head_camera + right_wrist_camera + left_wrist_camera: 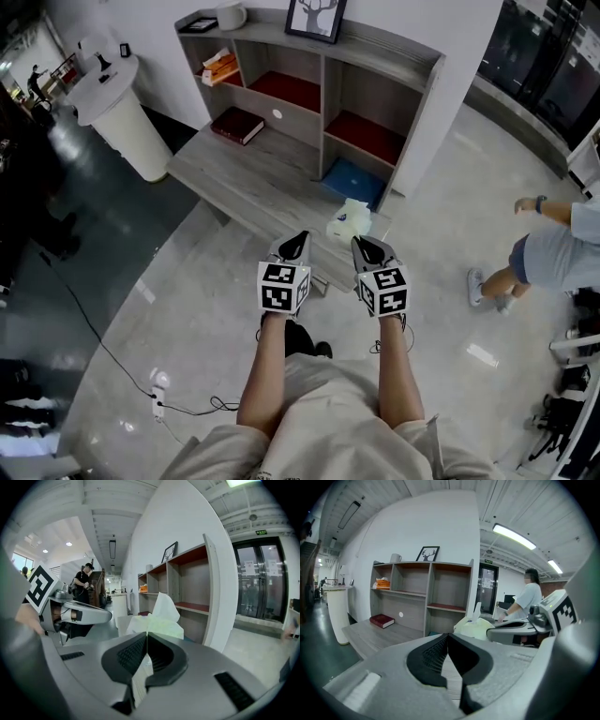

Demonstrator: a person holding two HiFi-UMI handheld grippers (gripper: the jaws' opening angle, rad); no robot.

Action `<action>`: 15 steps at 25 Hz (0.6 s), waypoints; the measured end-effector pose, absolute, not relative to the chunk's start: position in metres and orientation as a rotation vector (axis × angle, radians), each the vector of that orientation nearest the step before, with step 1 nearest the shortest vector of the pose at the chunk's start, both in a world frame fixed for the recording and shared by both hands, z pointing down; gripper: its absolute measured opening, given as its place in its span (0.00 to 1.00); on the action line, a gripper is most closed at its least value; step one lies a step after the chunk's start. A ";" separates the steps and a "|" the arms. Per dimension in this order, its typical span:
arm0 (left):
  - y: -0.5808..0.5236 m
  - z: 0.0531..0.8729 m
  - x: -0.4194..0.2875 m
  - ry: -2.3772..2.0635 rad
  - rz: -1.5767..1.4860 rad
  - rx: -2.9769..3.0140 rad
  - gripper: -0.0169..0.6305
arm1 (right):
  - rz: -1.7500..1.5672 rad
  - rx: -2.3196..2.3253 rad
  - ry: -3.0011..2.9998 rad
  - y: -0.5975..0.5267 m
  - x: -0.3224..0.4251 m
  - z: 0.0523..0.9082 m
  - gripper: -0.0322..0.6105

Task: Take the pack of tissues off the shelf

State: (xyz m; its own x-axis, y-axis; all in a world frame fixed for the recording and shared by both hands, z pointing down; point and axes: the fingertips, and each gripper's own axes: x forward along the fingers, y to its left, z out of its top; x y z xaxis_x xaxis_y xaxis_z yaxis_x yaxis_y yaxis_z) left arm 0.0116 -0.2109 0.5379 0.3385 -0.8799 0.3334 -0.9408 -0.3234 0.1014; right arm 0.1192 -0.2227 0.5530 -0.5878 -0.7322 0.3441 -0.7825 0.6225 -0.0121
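The person's two bare forearms reach out from a pale shirt at 6 o'clock of the head view, each ending in a marker cube. The left gripper (pixel 298 240) has its jaws pressed together with nothing between them, and the right gripper (pixel 362 244) is closed in the same way, also empty. The two sit side by side and apart.

The pack of tissues (pixel 351 219) lies on the grey wooden tabletop (pixel 246 184) near its front edge, at 12 o'clock just beyond the right gripper's tips and at 1 o'clock from the left gripper. One white sheet stands up from its top. Whether the right gripper touches it I cannot tell.

Behind the pack, at 12 o'clock, stands the open shelf (pixel 323 94), with a blue item (pixel 354 180) in the lower right compartment. A red book (pixel 237 125) lies on the tabletop at 10 o'clock. A framed picture (pixel 316 17) and a white cup (pixel 231 15) stand on the shelf's top. Another person (pixel 553 253) is at 3 o'clock.
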 end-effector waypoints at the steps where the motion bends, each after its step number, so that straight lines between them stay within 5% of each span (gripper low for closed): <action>1: -0.209 0.540 0.011 -1.643 0.312 2.321 0.04 | 0.235 1.229 -2.537 -0.222 0.121 0.555 0.08; 15: -0.198 0.555 0.000 -1.664 0.361 2.303 0.04 | 0.290 1.204 -2.577 -0.227 0.109 0.563 0.08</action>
State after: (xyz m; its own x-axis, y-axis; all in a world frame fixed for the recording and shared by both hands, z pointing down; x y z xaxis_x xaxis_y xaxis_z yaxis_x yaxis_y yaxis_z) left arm 0.0000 -0.1984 0.5552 0.3071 -0.8819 0.3576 -0.9509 -0.2999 0.0768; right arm 0.1091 -0.2266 0.5627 -0.6127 -0.7157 0.3353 -0.7723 0.6322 -0.0617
